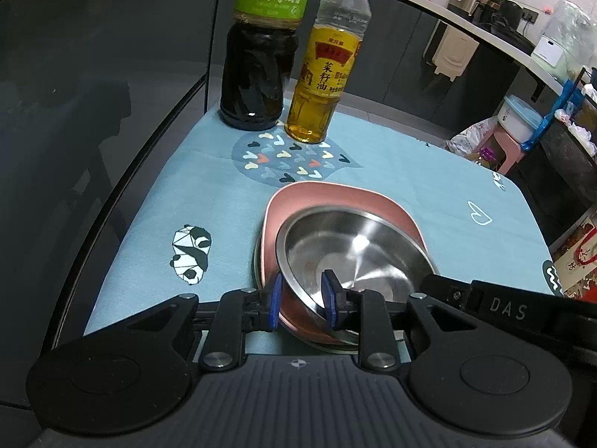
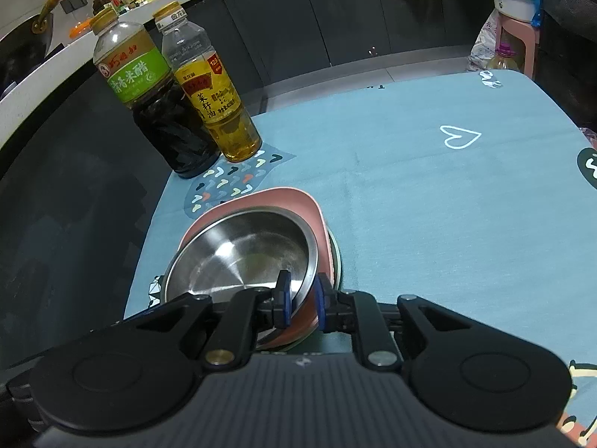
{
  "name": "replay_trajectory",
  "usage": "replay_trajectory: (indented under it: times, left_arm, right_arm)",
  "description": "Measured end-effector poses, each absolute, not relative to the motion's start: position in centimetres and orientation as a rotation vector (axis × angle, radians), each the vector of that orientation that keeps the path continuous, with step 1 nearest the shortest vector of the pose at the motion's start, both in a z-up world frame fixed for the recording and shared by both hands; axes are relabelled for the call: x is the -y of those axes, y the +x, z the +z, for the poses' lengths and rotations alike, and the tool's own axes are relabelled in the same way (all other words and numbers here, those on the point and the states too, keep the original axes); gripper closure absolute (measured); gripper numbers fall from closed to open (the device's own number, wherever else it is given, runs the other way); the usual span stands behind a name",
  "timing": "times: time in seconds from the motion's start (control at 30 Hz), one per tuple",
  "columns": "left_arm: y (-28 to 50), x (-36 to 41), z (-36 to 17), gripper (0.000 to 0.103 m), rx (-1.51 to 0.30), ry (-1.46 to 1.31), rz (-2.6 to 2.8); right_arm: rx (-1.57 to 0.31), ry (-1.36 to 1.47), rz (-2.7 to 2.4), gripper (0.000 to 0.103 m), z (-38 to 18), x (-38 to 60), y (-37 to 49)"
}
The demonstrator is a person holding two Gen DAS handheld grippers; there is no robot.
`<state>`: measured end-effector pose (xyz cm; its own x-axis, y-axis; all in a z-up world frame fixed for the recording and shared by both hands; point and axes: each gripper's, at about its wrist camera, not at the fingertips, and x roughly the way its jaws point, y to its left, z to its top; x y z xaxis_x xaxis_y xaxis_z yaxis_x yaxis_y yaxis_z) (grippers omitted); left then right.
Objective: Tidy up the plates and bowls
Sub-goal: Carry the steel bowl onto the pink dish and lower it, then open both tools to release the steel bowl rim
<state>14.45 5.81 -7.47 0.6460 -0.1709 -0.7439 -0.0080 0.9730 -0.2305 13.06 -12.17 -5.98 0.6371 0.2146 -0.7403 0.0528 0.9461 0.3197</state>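
A steel bowl (image 1: 354,246) (image 2: 242,246) sits nested in a pink rounded-square dish (image 1: 317,194) (image 2: 283,198). A pale green plate (image 2: 337,257) peeks out underneath the pink dish. The stack is on a light blue patterned mat (image 1: 410,171) (image 2: 447,205). My left gripper (image 1: 303,298) holds the stack's near left rim, one blue pad outside the pink dish and one inside the steel bowl. My right gripper (image 2: 301,296) clamps the near right rim the same way. Its black body shows at the right of the left wrist view.
A dark vinegar bottle (image 1: 257,74) (image 2: 164,112) and a yellow oil bottle (image 1: 321,86) (image 2: 220,112) stand at the mat's far left corner. The table drops off at the left onto dark floor. A pink stool (image 1: 500,153) and clutter stand beyond the far right edge.
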Motion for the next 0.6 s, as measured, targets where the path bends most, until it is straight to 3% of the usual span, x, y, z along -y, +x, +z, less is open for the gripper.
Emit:
replay_trajectory:
  times: [0.6]
  left_arm:
    - [14.1,-7.1,-6.8,0.080,-0.849,-0.299,-0.045]
  right_arm:
    - [-0.866,0.346,0.066,0.086,-5.6,12.8,12.9]
